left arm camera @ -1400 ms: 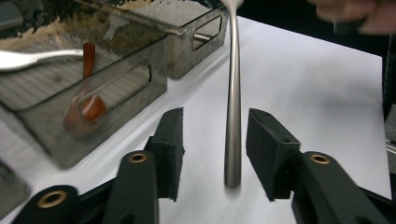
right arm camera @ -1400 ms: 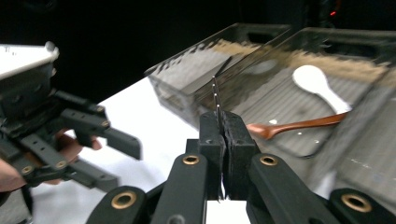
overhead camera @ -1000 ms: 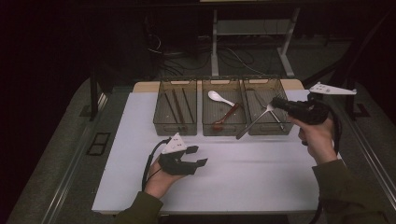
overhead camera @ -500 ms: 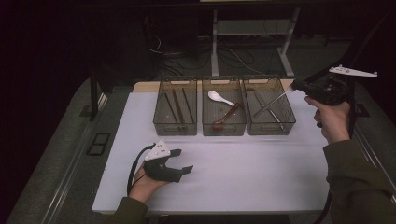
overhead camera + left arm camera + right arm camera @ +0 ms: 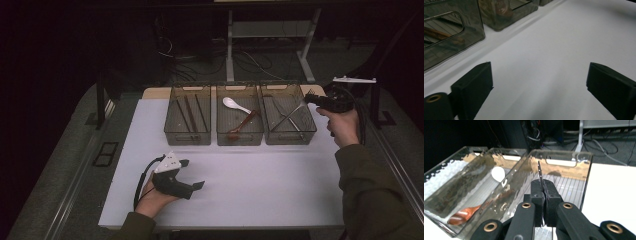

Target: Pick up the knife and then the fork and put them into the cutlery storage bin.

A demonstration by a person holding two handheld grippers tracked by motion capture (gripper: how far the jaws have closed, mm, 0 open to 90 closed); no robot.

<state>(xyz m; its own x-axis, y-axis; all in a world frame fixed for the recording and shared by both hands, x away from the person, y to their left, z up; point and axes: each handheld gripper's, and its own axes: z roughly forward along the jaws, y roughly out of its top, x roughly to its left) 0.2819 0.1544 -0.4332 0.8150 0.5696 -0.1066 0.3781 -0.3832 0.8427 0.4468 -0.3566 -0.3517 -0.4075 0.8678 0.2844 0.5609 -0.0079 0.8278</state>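
Note:
My right gripper (image 5: 309,96) hangs over the far right corner of the right clear bin (image 5: 290,142), shut on a thin metal utensil (image 5: 539,173) that juts past its pads, seen edge-on. That bin holds crossed metal utensils (image 5: 287,120). The middle bin (image 5: 240,143) contains a white spoon (image 5: 234,104) and a brown spoon (image 5: 241,126). Brown chopsticks (image 5: 188,112) lie in the left bin (image 5: 187,143). My left gripper (image 5: 194,174) rests low on the white table (image 5: 260,185) near the front; its jaws have just been opening and stand wide with nothing between them (image 5: 539,72).
The three bins stand side by side at the back of the white tabletop. A sleeve and forearm (image 5: 370,200) reach up the right side. Dark floor, cables and a metal frame (image 5: 230,45) lie beyond the table.
The right hand carried the utensil rightward, from above the right bin to its far right corner. The left hand slid toward the front left edge and its jaws spread wider.

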